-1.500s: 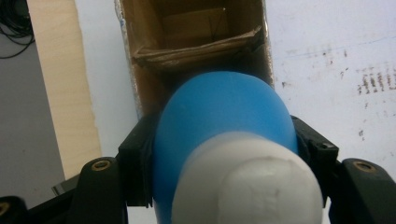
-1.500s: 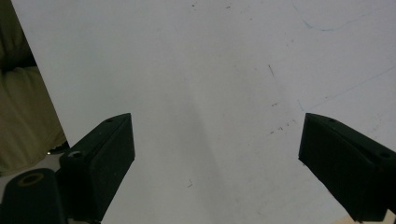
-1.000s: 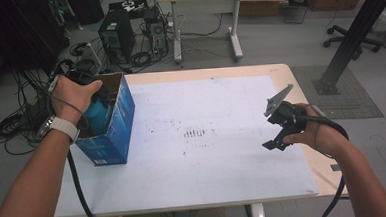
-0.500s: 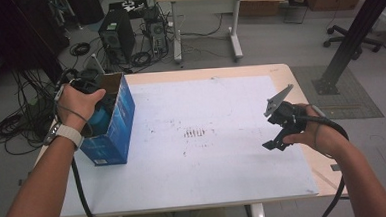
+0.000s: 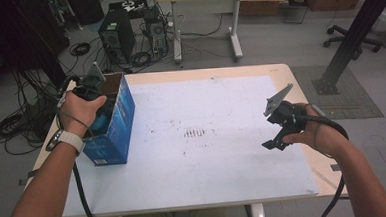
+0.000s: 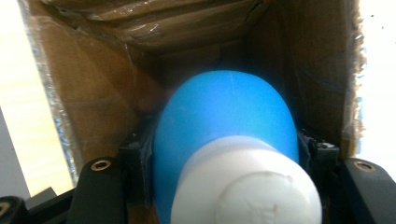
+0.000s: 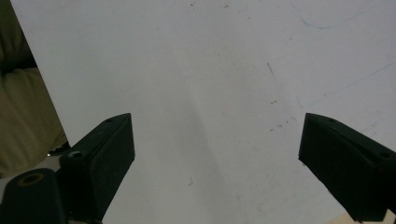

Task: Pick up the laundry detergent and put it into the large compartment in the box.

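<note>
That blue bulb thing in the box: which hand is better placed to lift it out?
Left. The left gripper already clamps the blue bulb inside the box; the right gripper hangs open over bare table.

Left claw [image 6: 224, 186] clamped on blue bulb-shaped object [image 6: 224, 121] with white neck [image 6: 245, 186], inside open cardboard box [image 6: 93, 93].

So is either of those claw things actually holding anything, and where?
The left gripper holds a blue and white object by its blue sides, inside the cardboard box. The right gripper holds nothing.
</note>
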A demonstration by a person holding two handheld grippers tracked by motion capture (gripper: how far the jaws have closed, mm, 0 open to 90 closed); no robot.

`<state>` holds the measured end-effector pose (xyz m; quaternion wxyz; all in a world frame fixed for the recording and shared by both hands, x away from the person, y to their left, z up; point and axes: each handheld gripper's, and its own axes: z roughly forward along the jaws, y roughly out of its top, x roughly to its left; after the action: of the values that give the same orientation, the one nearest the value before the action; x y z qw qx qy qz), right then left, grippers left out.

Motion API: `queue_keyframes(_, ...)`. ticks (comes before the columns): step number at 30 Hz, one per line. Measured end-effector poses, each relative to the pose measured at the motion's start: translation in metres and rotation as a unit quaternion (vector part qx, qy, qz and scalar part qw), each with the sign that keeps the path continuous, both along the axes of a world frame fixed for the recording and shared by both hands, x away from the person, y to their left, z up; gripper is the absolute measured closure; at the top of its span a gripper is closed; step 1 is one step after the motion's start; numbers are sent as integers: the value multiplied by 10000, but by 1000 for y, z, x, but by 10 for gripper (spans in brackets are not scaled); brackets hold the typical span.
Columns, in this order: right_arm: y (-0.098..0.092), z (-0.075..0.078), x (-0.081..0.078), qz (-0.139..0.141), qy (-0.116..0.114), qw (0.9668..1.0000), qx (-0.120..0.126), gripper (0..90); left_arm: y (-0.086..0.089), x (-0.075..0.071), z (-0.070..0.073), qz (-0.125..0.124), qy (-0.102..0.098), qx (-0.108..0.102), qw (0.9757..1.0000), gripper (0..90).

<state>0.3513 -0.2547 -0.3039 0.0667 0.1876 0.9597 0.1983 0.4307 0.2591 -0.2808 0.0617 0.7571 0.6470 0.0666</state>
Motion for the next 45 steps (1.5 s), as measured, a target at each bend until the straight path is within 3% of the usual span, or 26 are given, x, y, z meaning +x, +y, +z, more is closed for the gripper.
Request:
queue_keyframes(20, -1, -5, -1, -16, 43, 10000, -13, 107, 5, 2, -2, 4, 8, -44, 10000, 364)
queue_keyframes(45, -4, -8, -2, -33, 61, 10000, -9, 107, 6, 3, -3, 21, -31, -25, 10000, 245)
